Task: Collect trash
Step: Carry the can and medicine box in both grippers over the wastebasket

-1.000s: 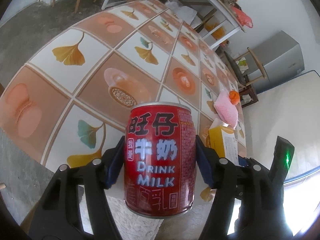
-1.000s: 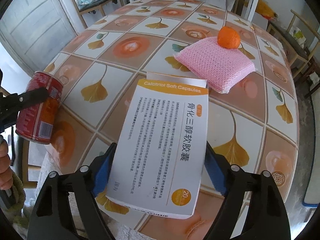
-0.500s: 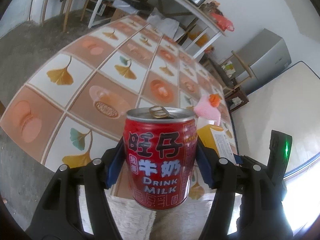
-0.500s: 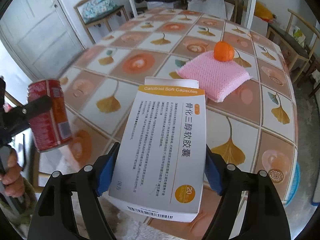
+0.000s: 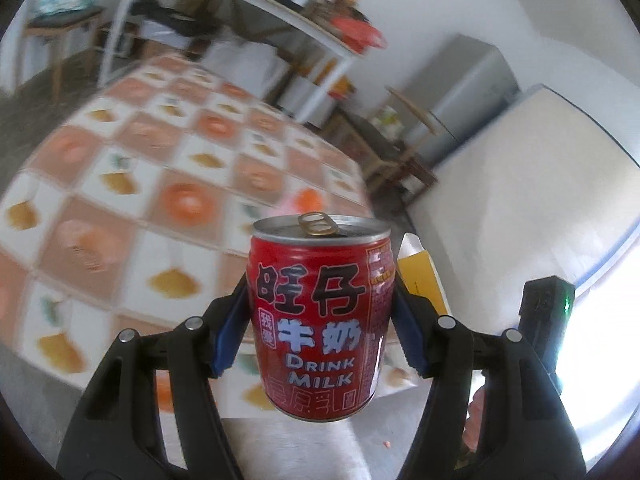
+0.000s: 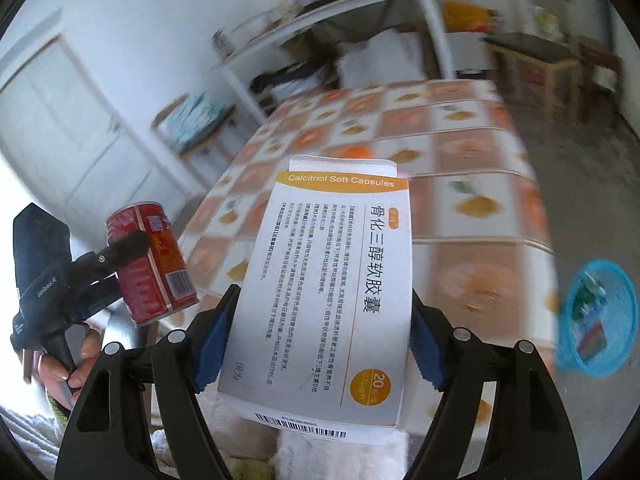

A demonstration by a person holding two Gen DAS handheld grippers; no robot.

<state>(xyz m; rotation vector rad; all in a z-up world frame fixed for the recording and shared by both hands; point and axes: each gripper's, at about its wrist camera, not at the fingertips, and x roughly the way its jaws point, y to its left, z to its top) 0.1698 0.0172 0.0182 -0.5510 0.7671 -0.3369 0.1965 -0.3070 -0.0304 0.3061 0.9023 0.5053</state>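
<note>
My left gripper [image 5: 318,334] is shut on a red milk can [image 5: 320,312], held upright in the air off the near edge of the table [image 5: 132,184]. The can [image 6: 154,264] and the left gripper [image 6: 120,252] also show at the left of the right wrist view. My right gripper [image 6: 320,344] is shut on a white and orange medicine box [image 6: 328,296], lifted above the table's near edge [image 6: 460,184]. The box's orange end [image 5: 420,276] shows behind the can in the left wrist view.
A blue mesh basket [image 6: 596,320] with some items in it stands on the floor to the right of the table. An orange [image 5: 308,200] lies on the far part of the table. A white shelf table [image 6: 360,4] and chairs stand behind.
Both grippers have lifted and pulled back from the table with the can and the box. The view has swung up, and the blue basket has come into the right wrist view.
</note>
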